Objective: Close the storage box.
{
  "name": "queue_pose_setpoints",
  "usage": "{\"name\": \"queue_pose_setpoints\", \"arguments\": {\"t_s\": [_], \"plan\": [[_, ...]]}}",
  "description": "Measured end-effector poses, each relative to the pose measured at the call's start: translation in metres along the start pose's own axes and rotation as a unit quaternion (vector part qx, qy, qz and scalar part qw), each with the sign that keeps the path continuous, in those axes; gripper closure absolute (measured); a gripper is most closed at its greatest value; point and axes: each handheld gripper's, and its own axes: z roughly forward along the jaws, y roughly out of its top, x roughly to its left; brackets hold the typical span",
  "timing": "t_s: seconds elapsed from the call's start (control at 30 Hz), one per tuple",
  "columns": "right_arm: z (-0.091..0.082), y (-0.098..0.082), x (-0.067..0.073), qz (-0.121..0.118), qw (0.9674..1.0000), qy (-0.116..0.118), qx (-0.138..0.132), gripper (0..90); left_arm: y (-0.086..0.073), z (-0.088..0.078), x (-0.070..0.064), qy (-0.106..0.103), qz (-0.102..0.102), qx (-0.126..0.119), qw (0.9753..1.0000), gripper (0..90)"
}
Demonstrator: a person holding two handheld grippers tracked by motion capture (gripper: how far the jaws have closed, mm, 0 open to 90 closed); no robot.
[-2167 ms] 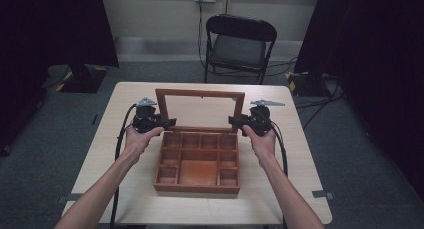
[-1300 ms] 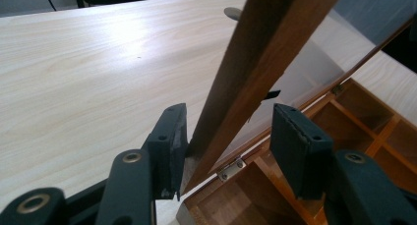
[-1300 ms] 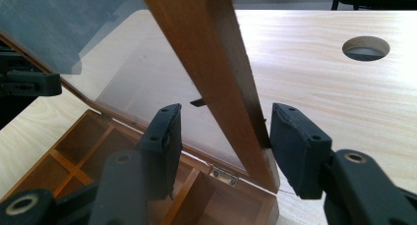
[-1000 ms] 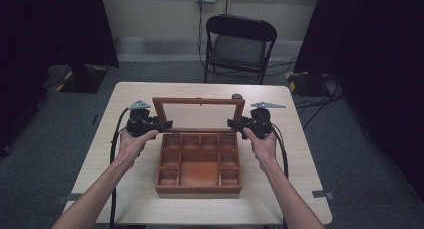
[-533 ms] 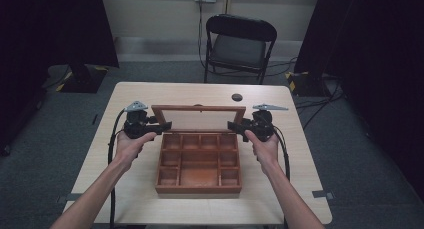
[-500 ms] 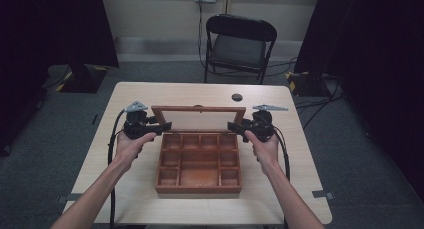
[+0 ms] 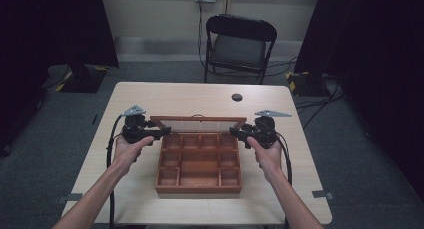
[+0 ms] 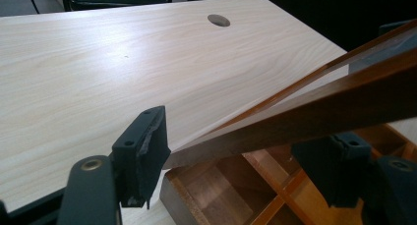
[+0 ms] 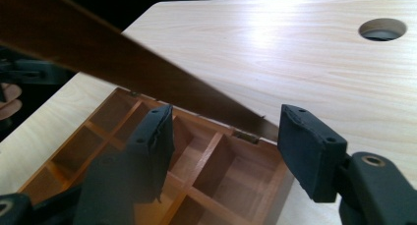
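Nearest us sits the brown wooden box with square compartments (image 7: 198, 164), on the pale wooden table (image 7: 150, 96), its glass-panelled hinged lid (image 7: 198, 124) tilted low over the back row. Our left gripper (image 7: 159, 133) has just been opening its jaws; they stand apart around the lid's left corner (one pad close to the edge, whether touching we cannot tell). Our right gripper (image 7: 236, 134) has just narrowed slightly, yet its jaws flank the lid's right corner without pressing. Beyond stands a black folding chair (image 7: 239, 44).

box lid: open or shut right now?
Partly open. The lid slants above the wooden box, hinged at the back, and the compartments show underneath.
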Motion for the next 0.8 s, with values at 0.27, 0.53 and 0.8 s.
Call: {"name": "queue_pose_setpoints", "arguments": {"t_s": [0.27,0.53,0.8], "plan": [[0.0,-0.003,0.004,-0.004,1.0,0.003,0.005,38.5,-0.002,0.003,0.003,0.0,-0.005,0.012,0.9999,29.1],[-0.004,-0.008,-0.001,-0.003,0.9998,0.003,0.019,31.0,-0.005,0.003,0.002,-0.003,-0.001,0.021,0.9998,28.6],[-0.02,-0.015,-0.009,-0.005,0.9991,-0.018,0.039,33.5,-0.005,-0.001,-0.003,-0.013,0.003,0.024,0.9996,26.4]]}}
